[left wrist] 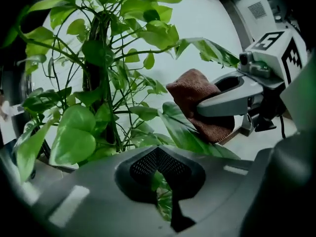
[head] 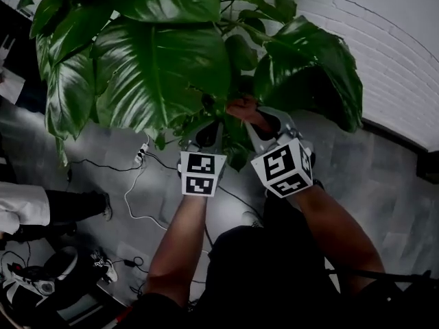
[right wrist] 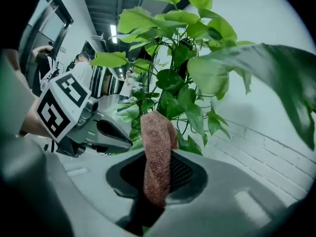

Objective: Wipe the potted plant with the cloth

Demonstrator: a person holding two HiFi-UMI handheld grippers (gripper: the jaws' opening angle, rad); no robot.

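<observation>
cloth (right wrist: 157, 147): brown knit, soft, limp, light. Folded wad clamped in right gripper (right wrist: 158, 181), end sticking out past the tips.
leaf (left wrist: 185, 132): broad, glossy, thin. Left gripper (left wrist: 160, 181) closed on its lower end; cloth lies against its face.
plant (head: 164, 67): tall, springy stems, floor-standing.
handling: likely tears easily, so support from below, light pressure, stroke toward the tip.
</observation>
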